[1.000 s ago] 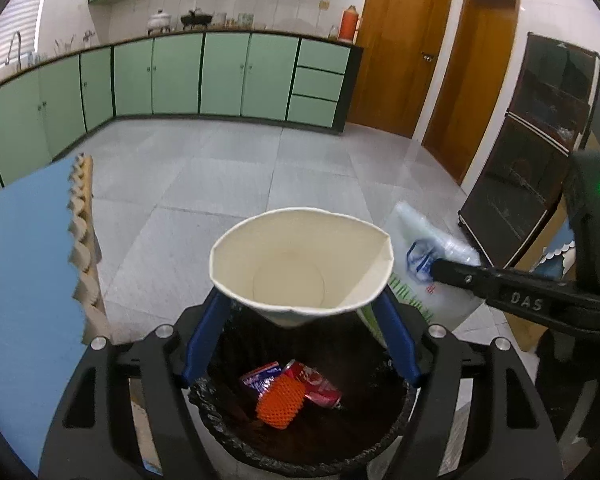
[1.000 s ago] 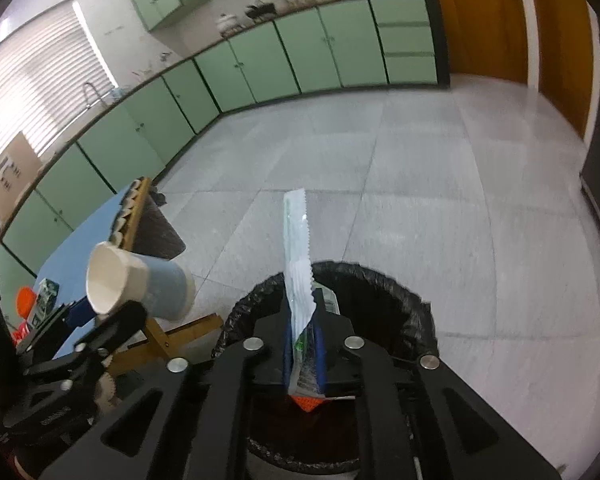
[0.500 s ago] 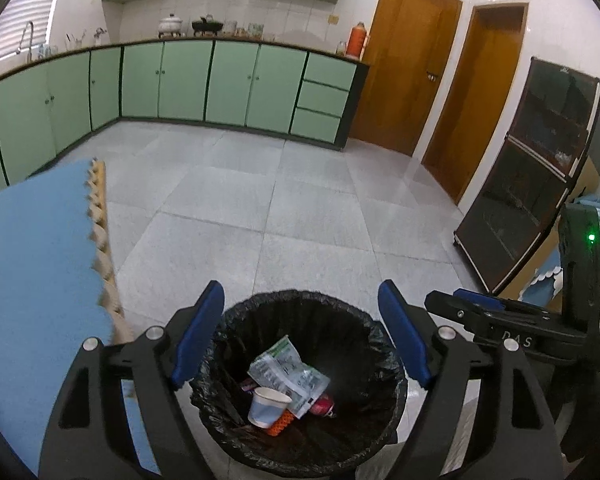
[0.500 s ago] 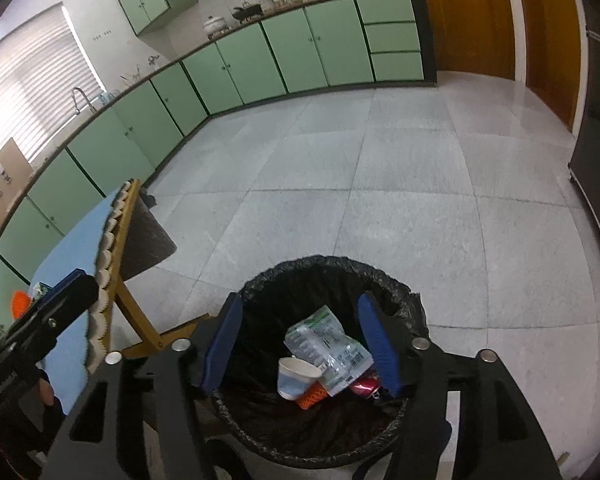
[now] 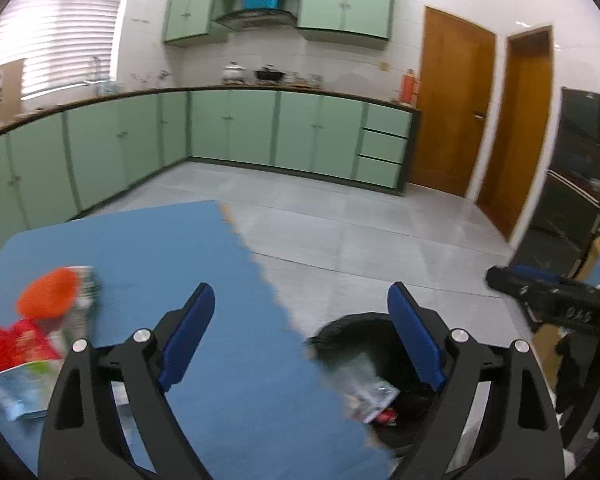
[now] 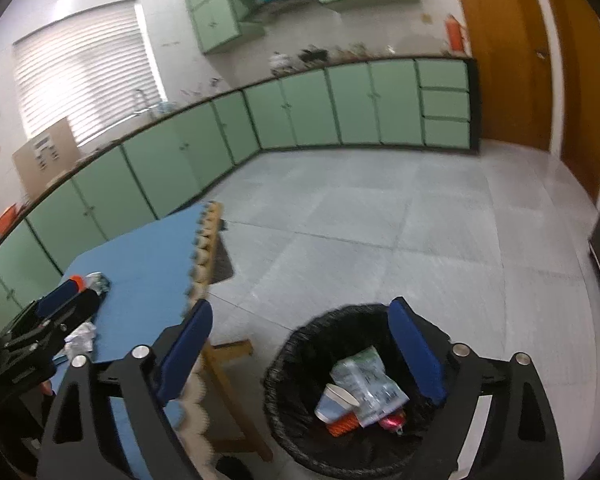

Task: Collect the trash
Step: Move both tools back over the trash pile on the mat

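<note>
Trash [image 6: 364, 394] in bin [image 6: 296, 364] (below), right tool [image 6: 300, 348] just opened wide, empty

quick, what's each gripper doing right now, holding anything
left gripper: open, jaws just widened, holding nothing
right gripper: open, jaws just widened, holding nothing

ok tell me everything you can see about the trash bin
The trash bin is round and lined with a crinkled black bag folded over its rim. It stands upright on the grey tiled floor beside the blue table. Inside lie a paper cup on its side, a clear printed wrapper, an orange mesh piece and something red.
</note>
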Available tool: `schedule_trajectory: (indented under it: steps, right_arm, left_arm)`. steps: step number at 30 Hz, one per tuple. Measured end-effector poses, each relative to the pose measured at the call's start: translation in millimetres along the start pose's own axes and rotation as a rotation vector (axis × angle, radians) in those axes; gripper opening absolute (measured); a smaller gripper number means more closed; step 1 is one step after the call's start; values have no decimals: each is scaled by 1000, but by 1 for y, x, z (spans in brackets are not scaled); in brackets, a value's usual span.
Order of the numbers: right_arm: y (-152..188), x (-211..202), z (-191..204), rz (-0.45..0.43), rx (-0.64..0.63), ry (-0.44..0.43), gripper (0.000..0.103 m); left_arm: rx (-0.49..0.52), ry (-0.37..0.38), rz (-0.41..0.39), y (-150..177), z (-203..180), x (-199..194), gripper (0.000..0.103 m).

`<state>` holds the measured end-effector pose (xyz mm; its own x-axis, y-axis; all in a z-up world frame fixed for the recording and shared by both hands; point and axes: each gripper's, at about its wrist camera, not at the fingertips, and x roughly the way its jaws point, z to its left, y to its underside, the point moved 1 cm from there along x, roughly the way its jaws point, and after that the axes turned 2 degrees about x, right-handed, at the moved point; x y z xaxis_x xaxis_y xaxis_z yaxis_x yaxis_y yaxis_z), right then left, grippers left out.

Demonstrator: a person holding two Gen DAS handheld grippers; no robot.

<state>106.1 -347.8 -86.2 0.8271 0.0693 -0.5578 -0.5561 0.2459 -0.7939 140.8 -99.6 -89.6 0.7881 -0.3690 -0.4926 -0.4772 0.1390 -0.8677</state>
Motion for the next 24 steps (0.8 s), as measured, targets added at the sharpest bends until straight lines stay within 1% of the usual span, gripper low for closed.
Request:
schedule_trajectory:
  steps: [2,3,6,8,12,16,20,24]
  right_arm:
    - [2,0,17,-17,-31,-16,88]
    - [4,1,28,-27,-50,-27,89]
    - [10,7,62,-49,-94,-56,89]
    - [15,12,80,-57,-107,-86,88]
    - [26,25,125,-76,-144,-157,88]
    - [41,40,165,-62,-186,-200,88]
    - [56,59,201,-11,-217,-244,88]
    - [71,75,232,38,-271,-267,88]
  left_arm:
    - [-21,-63,-7,4,25,-17,85]
    - [-29,-80,-9,6,32,-21,85]
    - [-58,-178,-24,14,64,-41,85]
    - [-74,-248,-33,19,87,-54,85]
    - [-91,-355,-36,30,121,-72,85]
    - [-127,-413,-22,42,150,-87,85]
    - [-155,-456,-9,55,173,-101,85]
    - [-189,-483,7,68,194,-111,85]
